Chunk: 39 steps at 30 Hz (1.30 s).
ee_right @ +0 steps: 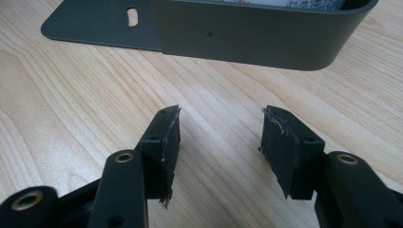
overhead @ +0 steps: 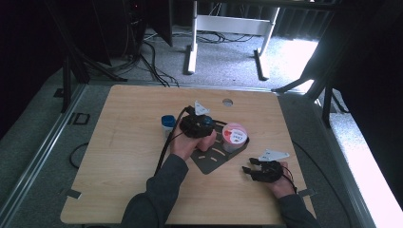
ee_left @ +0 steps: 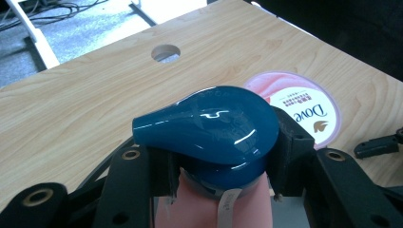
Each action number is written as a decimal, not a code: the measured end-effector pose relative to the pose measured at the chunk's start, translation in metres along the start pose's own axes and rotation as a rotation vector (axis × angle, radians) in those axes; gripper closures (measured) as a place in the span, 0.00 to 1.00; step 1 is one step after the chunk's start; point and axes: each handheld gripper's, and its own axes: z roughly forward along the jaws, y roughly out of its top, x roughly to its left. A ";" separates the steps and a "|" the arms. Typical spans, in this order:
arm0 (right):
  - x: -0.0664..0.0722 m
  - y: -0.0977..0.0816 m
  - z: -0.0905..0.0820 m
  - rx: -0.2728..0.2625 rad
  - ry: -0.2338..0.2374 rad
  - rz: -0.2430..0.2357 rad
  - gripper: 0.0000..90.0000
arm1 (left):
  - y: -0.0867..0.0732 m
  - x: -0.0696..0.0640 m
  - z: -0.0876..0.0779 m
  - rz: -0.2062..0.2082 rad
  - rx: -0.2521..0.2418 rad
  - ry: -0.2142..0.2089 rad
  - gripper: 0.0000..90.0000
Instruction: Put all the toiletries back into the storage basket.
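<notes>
Pink bottle (ee_left: 214, 209) with glossy teal pump cap (ee_left: 209, 126) sits clamped in left gripper (ee_left: 221, 166), above dark metal holder plate (overhead: 211, 161) mid-table. Cap hard, slick, likely to slip; neck under cap looks like surer hold. Body probably light plastic. Pink-lidded tub (ee_left: 304, 107) just beside, reads "Dove". Right gripper (ee_right: 218, 142) gapes empty, near holder wall (ee_right: 247, 38).

Black tools (overhead: 251, 169) with brass-ringed screw holes (grey plates on top); grey sleeves (overhead: 161, 187).
</notes>
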 end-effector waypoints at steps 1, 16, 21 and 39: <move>0.000 0.000 0.000 0.000 0.000 0.000 0.53 | 0.001 0.000 0.001 -0.001 0.000 0.002 0.59; 0.000 0.000 0.000 -0.003 0.001 0.001 0.52 | 0.007 0.002 0.013 -0.020 0.000 0.018 0.59; 0.000 0.000 0.000 -0.003 0.001 0.001 0.52 | 0.008 0.003 0.018 -0.028 0.007 0.018 0.59; 0.000 -0.001 0.000 -0.004 0.003 0.005 0.52 | 0.017 0.003 0.032 -0.046 0.000 0.049 0.59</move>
